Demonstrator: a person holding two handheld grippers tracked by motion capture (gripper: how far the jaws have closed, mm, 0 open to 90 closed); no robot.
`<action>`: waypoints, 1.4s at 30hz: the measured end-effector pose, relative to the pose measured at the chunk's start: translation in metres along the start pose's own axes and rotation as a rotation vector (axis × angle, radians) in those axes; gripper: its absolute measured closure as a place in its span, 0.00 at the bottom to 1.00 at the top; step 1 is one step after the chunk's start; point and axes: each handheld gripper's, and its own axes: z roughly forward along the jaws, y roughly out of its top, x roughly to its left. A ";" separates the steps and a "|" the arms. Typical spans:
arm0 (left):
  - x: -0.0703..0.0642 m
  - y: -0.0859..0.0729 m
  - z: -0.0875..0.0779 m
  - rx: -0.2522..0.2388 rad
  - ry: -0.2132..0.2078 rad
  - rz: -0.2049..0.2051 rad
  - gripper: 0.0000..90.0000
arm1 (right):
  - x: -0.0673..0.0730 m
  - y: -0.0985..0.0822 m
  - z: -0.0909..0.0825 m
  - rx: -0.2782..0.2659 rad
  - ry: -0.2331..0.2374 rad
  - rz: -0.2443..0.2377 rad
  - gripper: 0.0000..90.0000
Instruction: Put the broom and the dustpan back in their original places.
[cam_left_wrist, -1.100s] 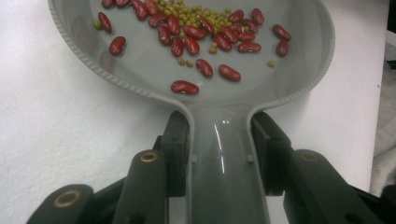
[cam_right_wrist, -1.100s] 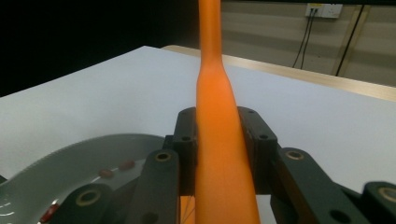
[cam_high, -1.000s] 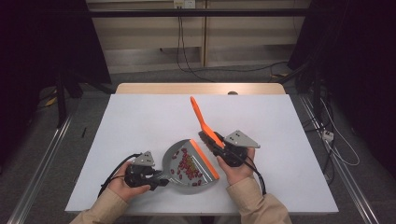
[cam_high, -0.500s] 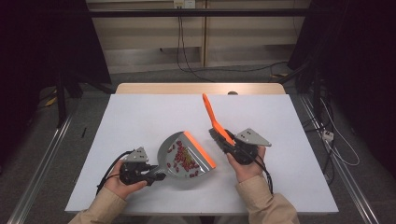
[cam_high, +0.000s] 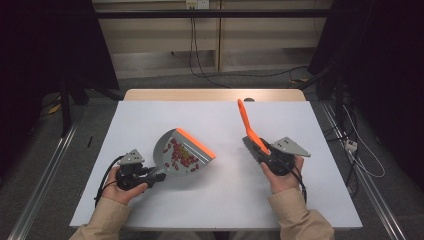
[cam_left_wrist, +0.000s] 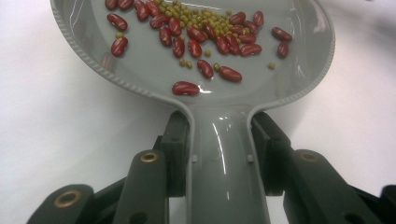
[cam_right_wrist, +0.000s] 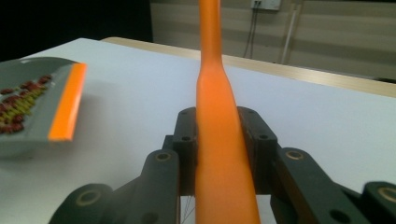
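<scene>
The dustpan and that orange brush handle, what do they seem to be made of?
The grey dustpan looks like glossy moulded plastic: light glints off its smooth pan and ribbed rim. Its orange lip may be softer rubber, though that is hard to tell. The brush handle looks like smooth, satin orange plastic, evenly coloured and seamless.

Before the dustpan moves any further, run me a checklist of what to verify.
1. Left gripper fingers clamp the dustpan by its handle: ok.
2. Beans lie inside the pan, none at the handle end: ok.
3. Pan held level enough to keep the beans in: cannot tell.
4. Right gripper shut on the orange brush: ok.
5. Brush apart from the pan, with bare table between them: ok.
6. Stray beans on the table: none seen in the high view, ok.
</scene>
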 end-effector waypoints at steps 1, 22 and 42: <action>0.003 0.000 -0.001 -0.004 0.012 -0.016 0.70 | -0.004 -0.001 -0.002 0.001 -0.010 -0.001 0.79; 0.047 -0.007 -0.002 0.014 0.325 -0.217 0.70 | -0.066 -0.023 -0.016 0.075 -0.236 -0.060 0.79; 0.023 -0.012 -0.001 -0.064 0.228 -0.269 0.46 | -0.032 -0.034 -0.010 0.046 -0.052 0.034 0.60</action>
